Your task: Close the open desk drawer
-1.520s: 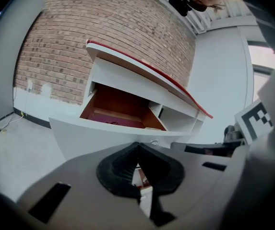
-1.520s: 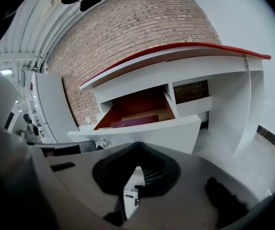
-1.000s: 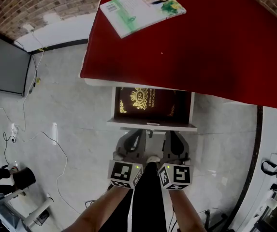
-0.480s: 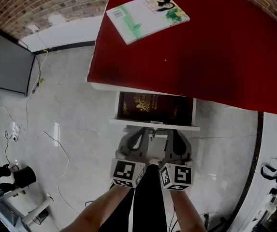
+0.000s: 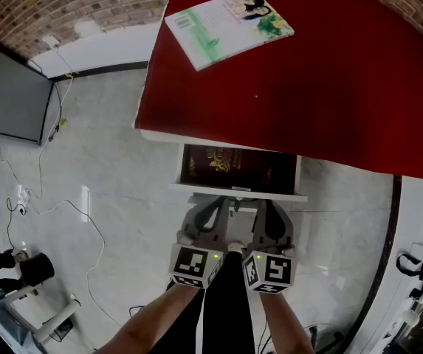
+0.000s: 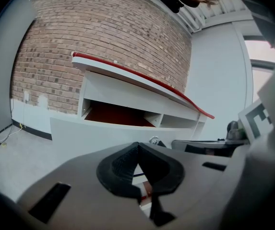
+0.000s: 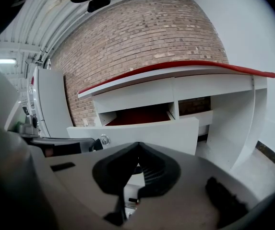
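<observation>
The white desk (image 5: 159, 135) has a red top (image 5: 329, 87). Its drawer (image 5: 237, 190) stands partly open, with a dark red gold-printed book (image 5: 229, 164) lying inside. My left gripper (image 5: 208, 209) and right gripper (image 5: 267, 211) are side by side, tips against the drawer front on either side of its metal knob (image 5: 237, 198). Both are shut with nothing between the jaws. In the left gripper view the drawer front (image 6: 94, 133) fills the space just beyond my left gripper (image 6: 138, 145), knob (image 6: 155, 140) to the right. The right gripper view shows the drawer front (image 7: 147, 131) beyond my right gripper (image 7: 138, 145).
A green-and-white magazine (image 5: 228, 24) lies on the desktop's far left corner. A dark flat panel (image 5: 8, 94) leans at the left by the brick wall. Cables (image 5: 71, 205) trail over the pale floor, and black equipment (image 5: 19, 271) stands at the lower left.
The drawer has slid further in under the desktop, so less of the book shows. Both grippers have moved forward with the drawer front.
</observation>
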{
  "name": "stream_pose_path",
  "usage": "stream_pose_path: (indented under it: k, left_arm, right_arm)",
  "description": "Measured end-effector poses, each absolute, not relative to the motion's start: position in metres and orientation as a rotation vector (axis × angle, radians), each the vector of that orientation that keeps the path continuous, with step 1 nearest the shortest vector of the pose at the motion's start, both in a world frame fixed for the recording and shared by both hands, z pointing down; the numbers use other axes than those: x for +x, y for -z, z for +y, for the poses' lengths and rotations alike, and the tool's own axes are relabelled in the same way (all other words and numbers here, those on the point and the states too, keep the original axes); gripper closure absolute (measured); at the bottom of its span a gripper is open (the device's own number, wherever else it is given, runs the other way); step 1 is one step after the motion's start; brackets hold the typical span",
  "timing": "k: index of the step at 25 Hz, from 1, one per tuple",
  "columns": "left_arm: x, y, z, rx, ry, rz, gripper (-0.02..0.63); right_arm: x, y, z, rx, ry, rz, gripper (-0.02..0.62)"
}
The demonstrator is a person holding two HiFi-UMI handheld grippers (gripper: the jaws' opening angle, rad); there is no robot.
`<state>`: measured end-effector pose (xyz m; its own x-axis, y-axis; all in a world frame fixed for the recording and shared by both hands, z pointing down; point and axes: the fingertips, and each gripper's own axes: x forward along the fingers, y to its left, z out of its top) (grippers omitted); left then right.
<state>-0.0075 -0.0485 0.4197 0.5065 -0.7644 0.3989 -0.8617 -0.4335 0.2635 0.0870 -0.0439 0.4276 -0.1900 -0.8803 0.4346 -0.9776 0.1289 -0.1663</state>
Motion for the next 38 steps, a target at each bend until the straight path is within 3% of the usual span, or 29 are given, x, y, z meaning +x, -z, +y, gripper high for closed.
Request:
stream_pose_path:
  k: [38]
  left_arm:
    - [0.005, -0.42, -0.126, 2.38, -0.311, -1.345, 0.598]
  right_arm:
    - [0.1, -0.428, -0.124, 1.899, -0.554, -2.201, 0.589]
